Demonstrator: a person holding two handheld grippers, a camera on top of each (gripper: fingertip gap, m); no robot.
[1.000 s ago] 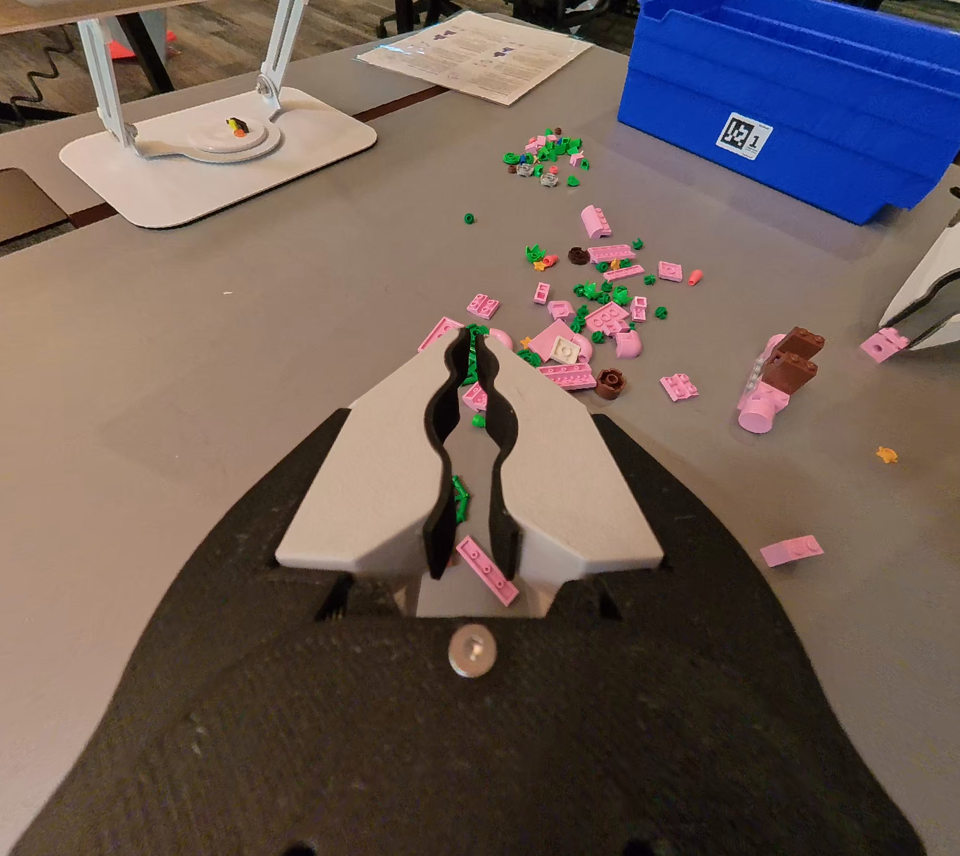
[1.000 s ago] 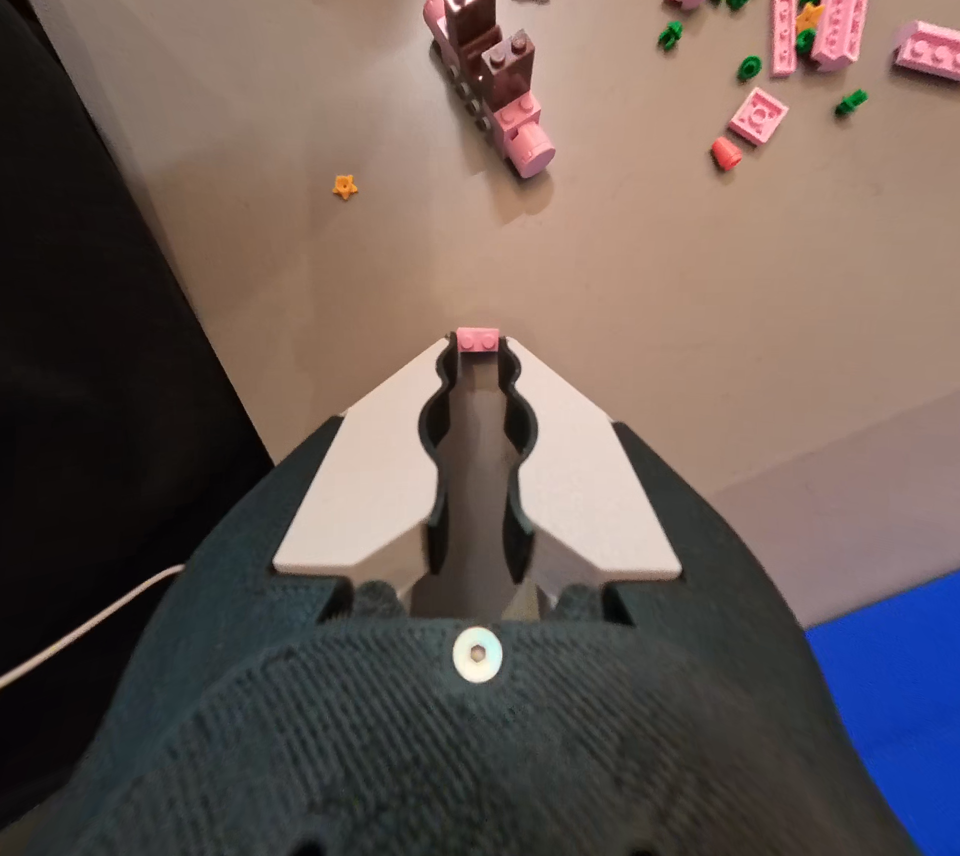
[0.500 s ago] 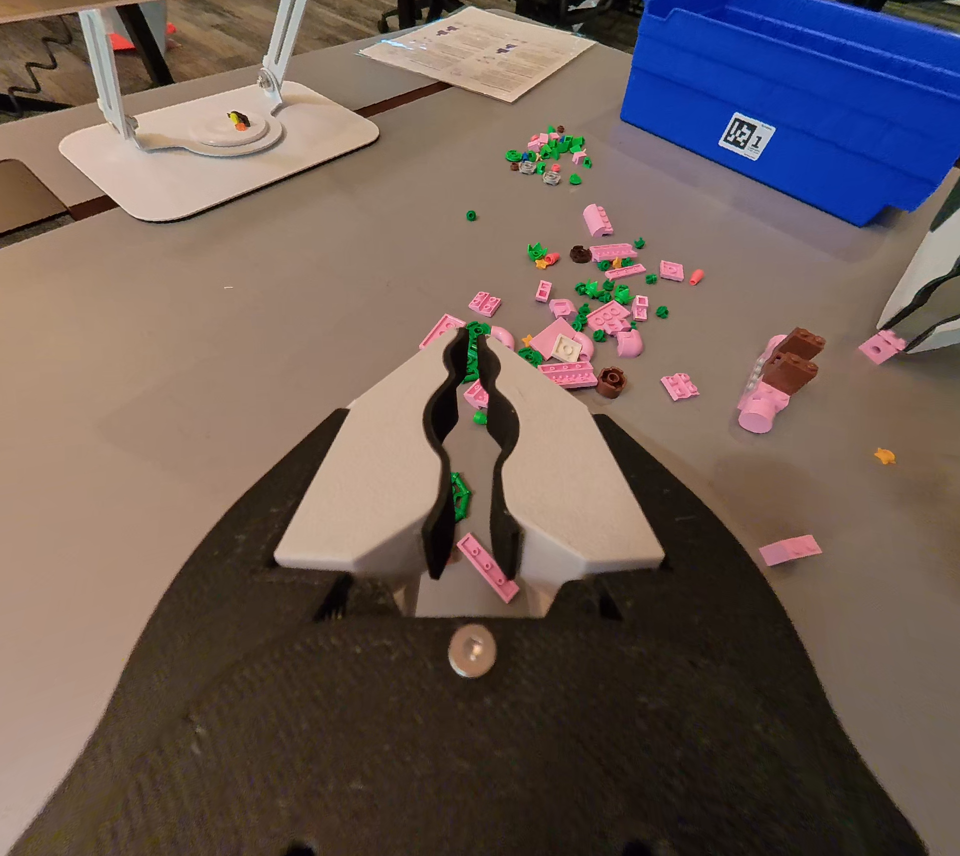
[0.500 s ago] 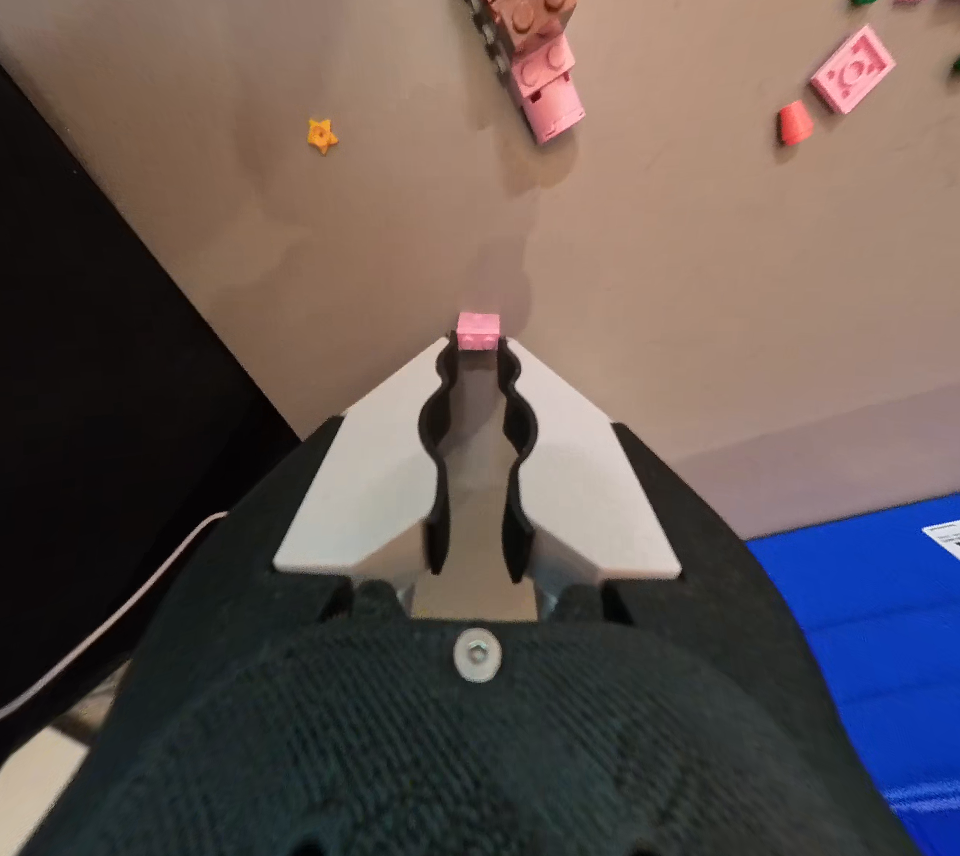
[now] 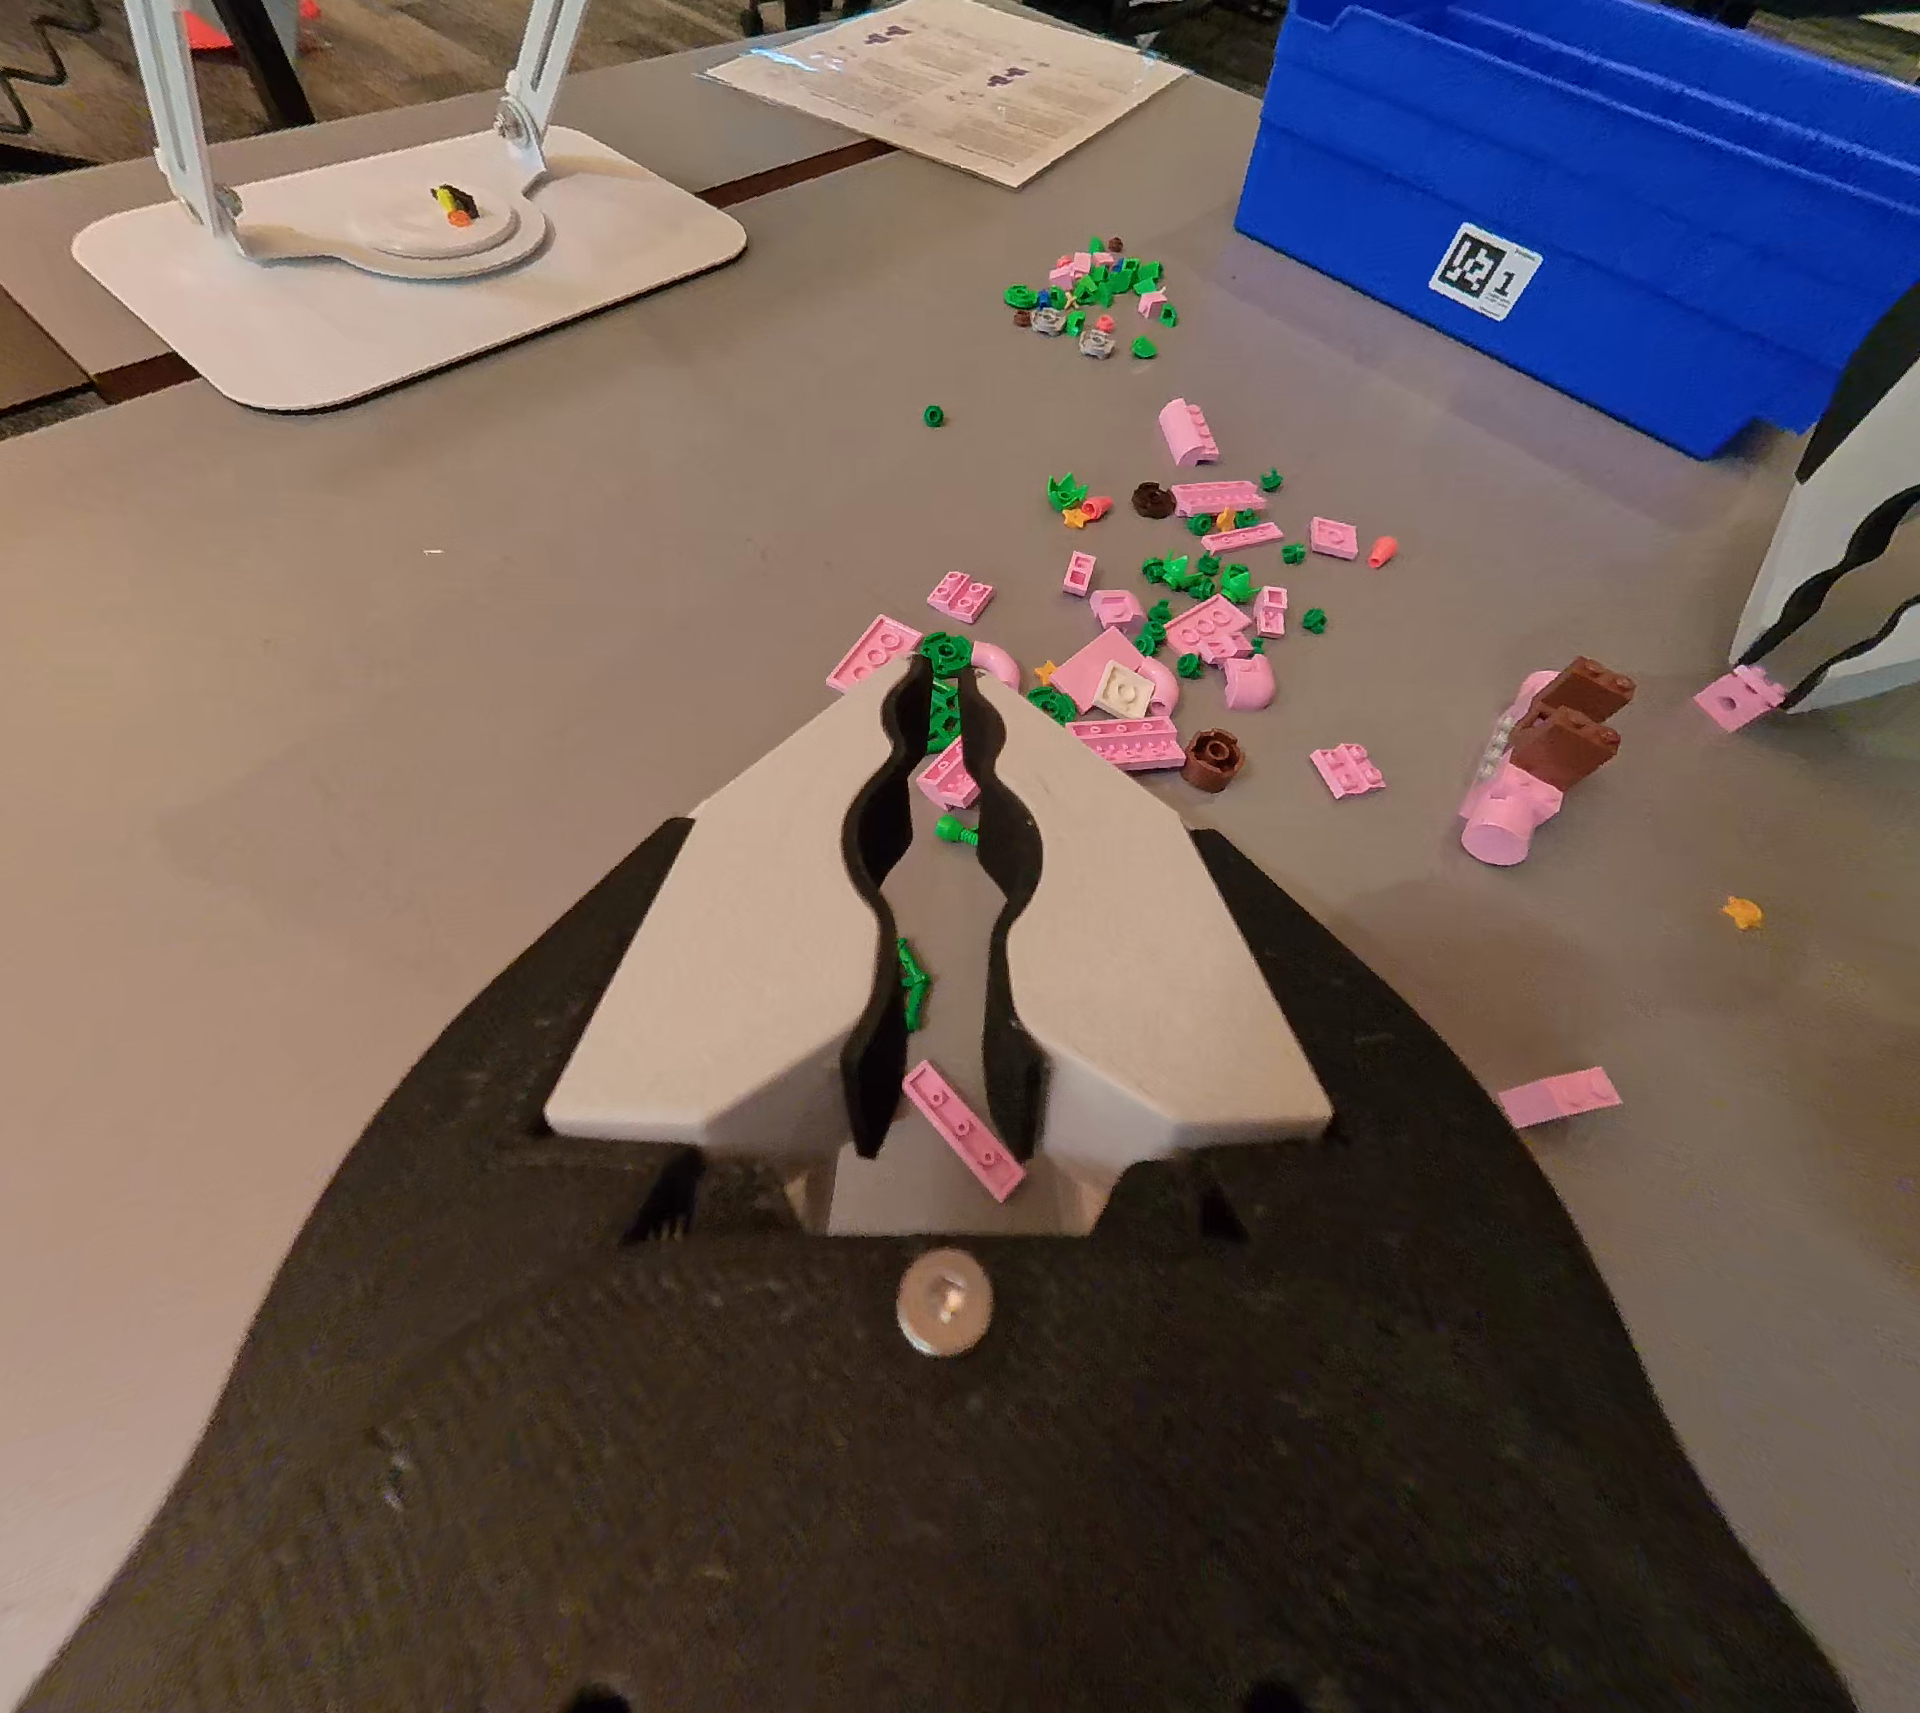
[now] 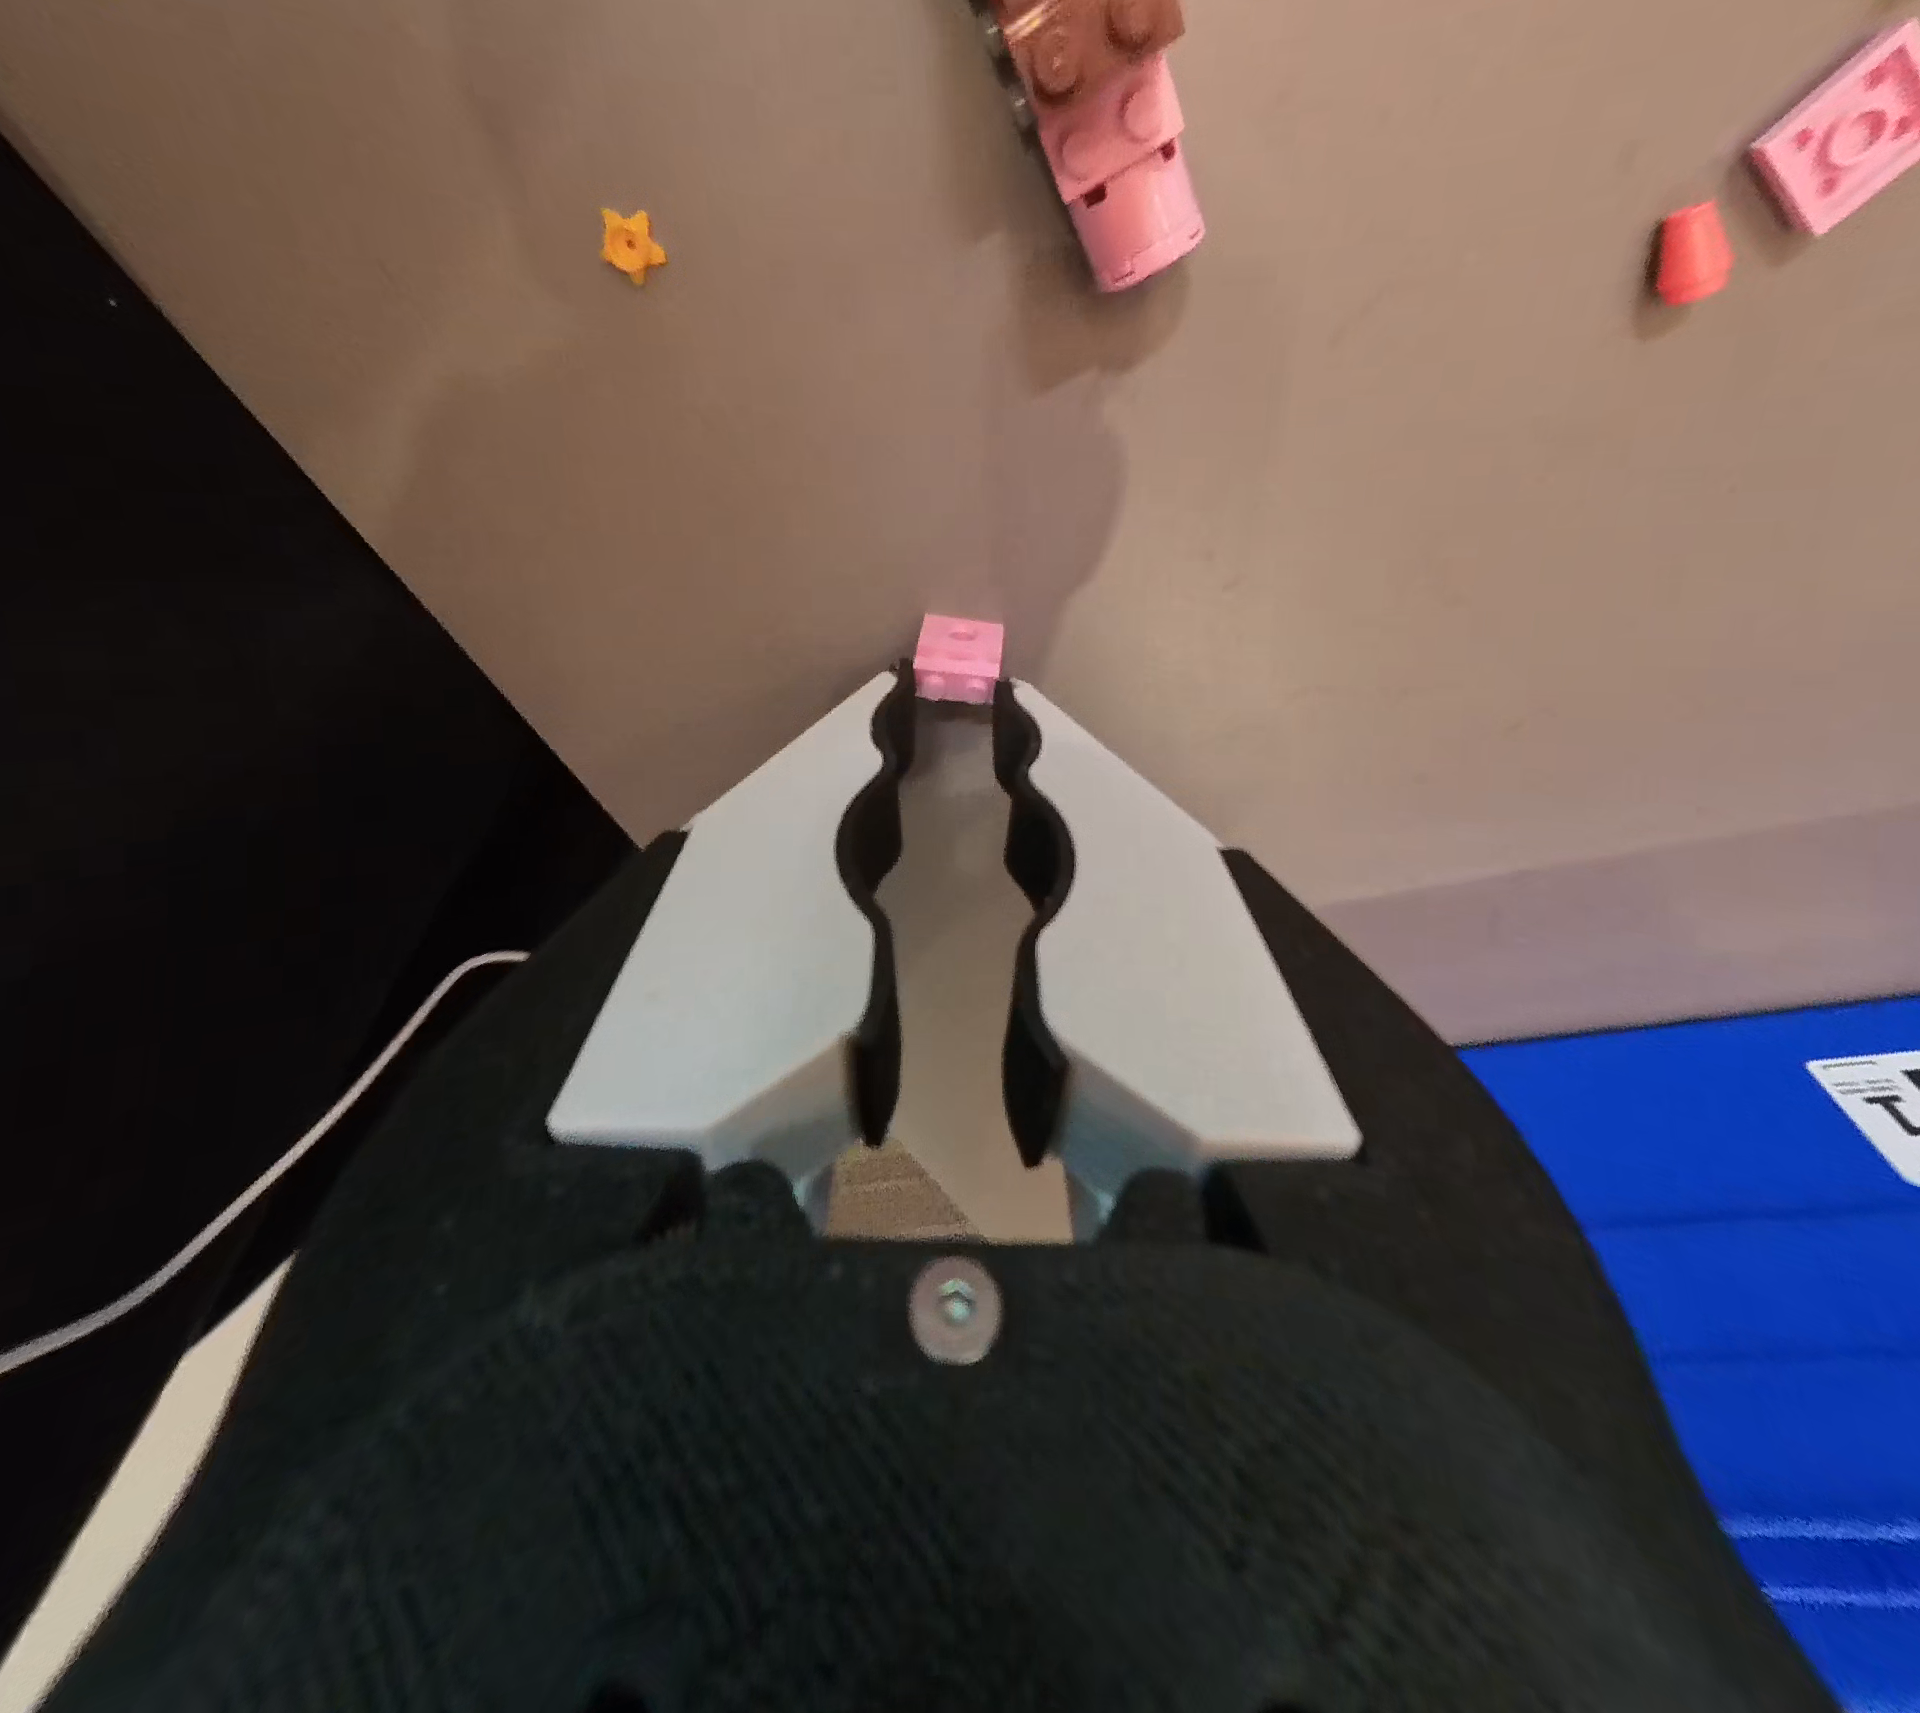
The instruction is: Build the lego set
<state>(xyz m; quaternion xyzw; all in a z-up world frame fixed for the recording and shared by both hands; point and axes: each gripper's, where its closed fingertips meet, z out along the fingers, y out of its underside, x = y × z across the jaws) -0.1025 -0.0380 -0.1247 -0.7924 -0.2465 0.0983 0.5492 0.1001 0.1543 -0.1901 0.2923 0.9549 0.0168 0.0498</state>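
A part-built pink and brown lego assembly point(image 5: 1538, 754) lies on its side on the grey table point(image 5: 416, 728); it also shows at the top of the right wrist view point(image 6: 1091, 32). My right gripper point(image 6: 958, 687) is shut on a small pink brick point(image 6: 958, 657) at its fingertips, low over the table and short of the assembly. The left wrist view shows it at the right edge point(image 5: 1766, 687) with the brick point(image 5: 1733, 699). My left gripper point(image 5: 943, 676) hovers over the loose pile of pink and green pieces point(image 5: 1164, 624), jaws narrowly apart, nothing clearly held.
A blue bin point(image 5: 1558, 136) stands at the back right and shows in the right wrist view point(image 6: 1714, 1248). A white stand point(image 5: 416, 281) and an instruction sheet point(image 5: 935, 74) sit at the back. An orange star point(image 6: 632, 245), a red cone point(image 6: 1691, 266) and a pink plate point(image 5: 1558, 1097) lie loose. Some 30 cm of space lies between my two pairs of fingers. From my right tips it is roughly 8 cm to the orange star point(image 6: 632, 245); from my left, 25 cm. Look for it in the left wrist view point(image 5: 1741, 912) too.
My right gripper, still holding the pink brick, has come lower and closer to the table; the assembly has slid up and grown in its view. My left gripper has hardly moved.
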